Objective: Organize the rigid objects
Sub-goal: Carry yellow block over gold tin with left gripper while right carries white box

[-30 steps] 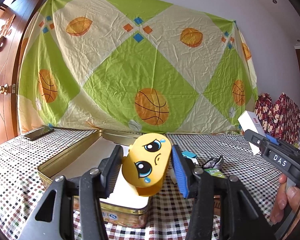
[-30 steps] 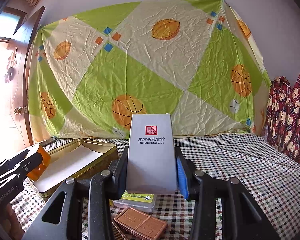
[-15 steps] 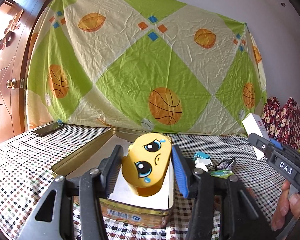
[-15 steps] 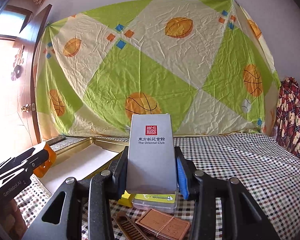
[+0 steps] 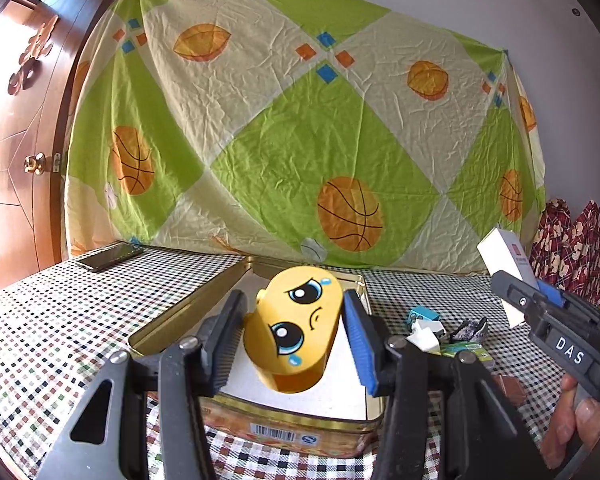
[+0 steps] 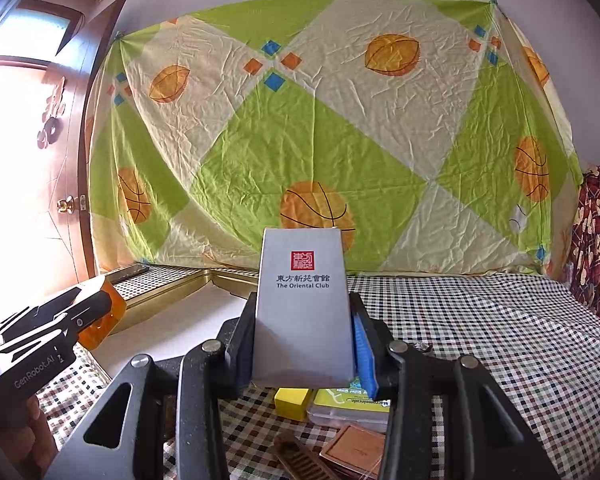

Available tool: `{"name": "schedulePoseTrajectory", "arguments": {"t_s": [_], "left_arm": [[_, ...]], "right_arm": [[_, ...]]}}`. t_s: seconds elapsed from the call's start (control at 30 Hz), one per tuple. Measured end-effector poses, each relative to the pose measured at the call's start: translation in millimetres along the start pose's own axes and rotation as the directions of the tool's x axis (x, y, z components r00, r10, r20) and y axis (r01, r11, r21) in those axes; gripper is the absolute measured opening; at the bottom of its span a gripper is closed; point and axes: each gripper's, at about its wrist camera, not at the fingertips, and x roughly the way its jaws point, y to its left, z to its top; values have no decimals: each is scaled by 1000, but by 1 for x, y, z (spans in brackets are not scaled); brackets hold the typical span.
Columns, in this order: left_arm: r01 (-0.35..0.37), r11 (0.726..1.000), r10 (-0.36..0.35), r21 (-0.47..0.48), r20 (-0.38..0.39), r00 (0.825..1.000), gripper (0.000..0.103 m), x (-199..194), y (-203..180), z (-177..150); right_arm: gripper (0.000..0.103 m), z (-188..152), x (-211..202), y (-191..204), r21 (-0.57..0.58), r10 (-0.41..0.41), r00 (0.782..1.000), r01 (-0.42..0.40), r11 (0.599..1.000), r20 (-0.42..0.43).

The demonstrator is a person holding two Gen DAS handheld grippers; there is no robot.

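Here the yellow crying-face toy point(image 5: 296, 330) sits clamped in the left gripper point(image 5: 294, 338) above the open gold tin point(image 5: 188, 312), while the right gripper point(image 6: 304, 344) pinches the grey Oriental Club box point(image 6: 303, 308) upright, just right of that tin point(image 6: 172, 292). Below the box, a yellow block point(image 6: 293, 402), a clear case point(image 6: 352, 410) and brown bars point(image 6: 356, 448) lie on the checked tablecloth point(image 6: 500, 340). Behind hangs a green and cream basketball sheet point(image 5: 284, 132), a phone point(image 5: 110, 257) lies far left on the cloth, and a wooden door point(image 5: 20, 140) stands at left.
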Motion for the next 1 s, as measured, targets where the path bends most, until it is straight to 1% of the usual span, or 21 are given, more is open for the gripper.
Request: {"name": "schedulePoseTrajectory", "arguments": {"t_s": [0.3, 1.0], "left_arm": [[-37, 999, 37, 0, -12, 999, 49, 3, 11, 3], [-76, 997, 76, 0, -61, 995, 49, 12, 28, 4]], "right_arm": [[44, 0, 6, 12, -8, 20, 1000, -20, 1000, -9], [44, 1, 20, 37, -31, 69, 997, -70, 997, -39]]}}
